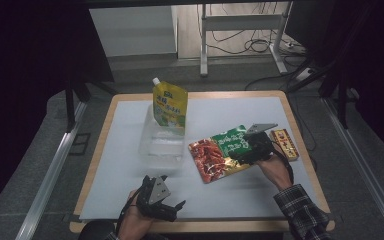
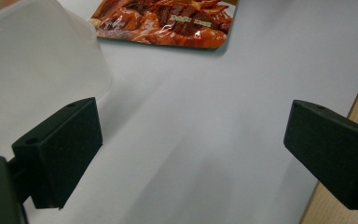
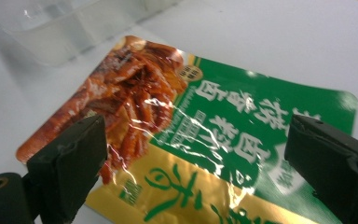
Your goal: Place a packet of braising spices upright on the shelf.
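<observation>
White table (image 1: 130, 150), right claw (image 3: 196, 154) over snack pouch (image 3: 205, 126)

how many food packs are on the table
3: a yellow spouted pouch standing in the clear container, a red and green snack bag lying flat mid-table under the right gripper, a small box beside it.

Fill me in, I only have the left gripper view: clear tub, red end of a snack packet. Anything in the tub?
Observer: A yellow pouch with a white cap stands at the far end of the tub, apparently inside it.
Operator: Where are the right tongs?
Observer: Over the snack packet, jaws open on either side of it, not pinching it.
Operator: Anything beyond the packet?
Observer: A small red and yellow box lies on the table just right of it.
</observation>
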`<state>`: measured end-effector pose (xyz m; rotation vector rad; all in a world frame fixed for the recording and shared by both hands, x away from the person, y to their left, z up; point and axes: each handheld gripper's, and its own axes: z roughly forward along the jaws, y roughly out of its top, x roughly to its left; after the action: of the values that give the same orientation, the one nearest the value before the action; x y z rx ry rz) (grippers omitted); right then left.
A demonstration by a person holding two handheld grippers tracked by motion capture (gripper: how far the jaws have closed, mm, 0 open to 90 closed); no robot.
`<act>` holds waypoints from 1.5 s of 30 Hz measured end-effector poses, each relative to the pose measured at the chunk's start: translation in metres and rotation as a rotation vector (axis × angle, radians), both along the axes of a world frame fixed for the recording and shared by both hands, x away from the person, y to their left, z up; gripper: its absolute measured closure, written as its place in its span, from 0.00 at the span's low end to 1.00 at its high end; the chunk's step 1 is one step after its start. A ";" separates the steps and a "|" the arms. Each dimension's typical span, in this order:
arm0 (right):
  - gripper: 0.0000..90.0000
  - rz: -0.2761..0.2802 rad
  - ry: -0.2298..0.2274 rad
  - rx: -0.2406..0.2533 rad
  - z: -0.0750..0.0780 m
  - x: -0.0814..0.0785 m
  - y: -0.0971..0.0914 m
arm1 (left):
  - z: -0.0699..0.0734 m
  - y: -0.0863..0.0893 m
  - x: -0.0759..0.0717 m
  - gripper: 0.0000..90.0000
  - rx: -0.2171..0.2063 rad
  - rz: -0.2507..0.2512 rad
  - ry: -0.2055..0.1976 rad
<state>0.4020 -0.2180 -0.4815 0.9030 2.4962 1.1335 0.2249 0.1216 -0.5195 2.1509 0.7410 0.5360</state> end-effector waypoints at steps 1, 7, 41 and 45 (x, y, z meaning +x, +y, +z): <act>0.06 -0.010 0.002 0.001 -0.001 0.000 -0.003 | 0.000 0.000 0.000 0.05 0.000 -0.001 0.000; 0.05 -0.046 0.027 -0.021 -0.010 0.003 -0.015 | -0.001 -0.001 0.000 0.04 -0.005 -0.002 -0.003; 0.04 -0.139 0.155 0.047 -0.034 0.018 -0.039 | -0.005 -0.005 0.000 0.04 0.043 -0.024 -0.011; 0.03 -0.133 0.147 0.107 -0.028 0.016 -0.038 | -0.006 -0.006 0.000 0.04 0.039 -0.022 -0.011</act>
<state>0.4182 -0.2563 -0.5093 1.2036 2.4638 1.2063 0.2245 0.1159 -0.5252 2.1876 0.7057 0.5539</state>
